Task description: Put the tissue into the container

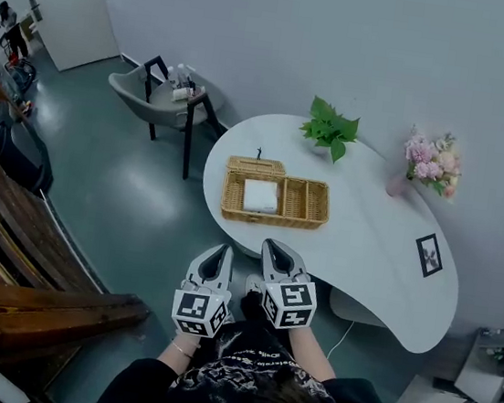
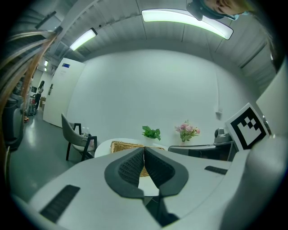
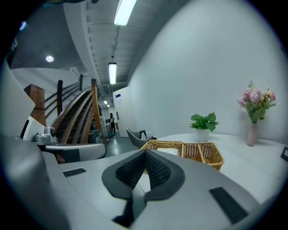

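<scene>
Left gripper (image 1: 220,249): we see its jaws together, the dark pads meeting at the tips in the left gripper view (image 2: 144,148), with nothing between them.
Right gripper (image 1: 276,245): we see its jaws pressed together too in the right gripper view (image 3: 145,152), gripping nothing.
Where the grippers are: both hang side by side in front of the basket (image 1: 286,221), off the near edge of the table (image 1: 366,248), apart from it and touching nothing.
Tissue (image 1: 260,195): a white packet lying flat inside the basket, in its left compartment as we look down from the head view.
Round the basket: behind it a plant (image 1: 331,128), behind and to its right flowers (image 1: 432,160), well to its right a frame (image 1: 429,254), to its left off the table a chair (image 1: 159,101).
Hidden: in both gripper views the jaws cover the middle of the basket; we can make out only a white sliver of tissue in the right one and none in the left.
Hard to make out: a small dark knob on the basket's rear lid, and the things on the chair, are too small for us to name.
</scene>
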`<state>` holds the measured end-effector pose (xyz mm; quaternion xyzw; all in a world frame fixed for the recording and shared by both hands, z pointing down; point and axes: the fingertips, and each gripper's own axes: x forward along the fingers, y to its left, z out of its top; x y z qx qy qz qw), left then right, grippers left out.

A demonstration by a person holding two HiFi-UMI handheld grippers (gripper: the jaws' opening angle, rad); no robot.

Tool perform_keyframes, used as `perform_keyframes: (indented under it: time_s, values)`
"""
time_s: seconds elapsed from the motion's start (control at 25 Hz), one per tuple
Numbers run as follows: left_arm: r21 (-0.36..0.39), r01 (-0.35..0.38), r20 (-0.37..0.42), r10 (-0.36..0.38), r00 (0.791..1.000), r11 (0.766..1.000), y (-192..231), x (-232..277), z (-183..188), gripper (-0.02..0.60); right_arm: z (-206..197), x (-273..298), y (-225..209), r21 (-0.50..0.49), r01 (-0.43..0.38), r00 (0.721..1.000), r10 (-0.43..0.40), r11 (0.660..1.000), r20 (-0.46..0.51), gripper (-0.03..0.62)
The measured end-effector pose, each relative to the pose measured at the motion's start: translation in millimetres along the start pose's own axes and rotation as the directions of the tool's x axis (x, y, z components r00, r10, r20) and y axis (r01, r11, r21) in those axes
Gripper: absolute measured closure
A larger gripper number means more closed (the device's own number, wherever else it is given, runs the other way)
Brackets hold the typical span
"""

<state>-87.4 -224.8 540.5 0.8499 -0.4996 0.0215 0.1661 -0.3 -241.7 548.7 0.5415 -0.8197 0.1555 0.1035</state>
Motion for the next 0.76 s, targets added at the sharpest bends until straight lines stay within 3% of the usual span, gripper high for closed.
perform_keyframes:
  time_s: [0.76]
  values:
    - [0.018,-0.006,0.009,0.006,1.0,1.0,8.1,4.1,7.1,0.557,7.3,5.4,-8.7,0.008,0.052,0.998,-0.052,0.999,0.019,0.571]
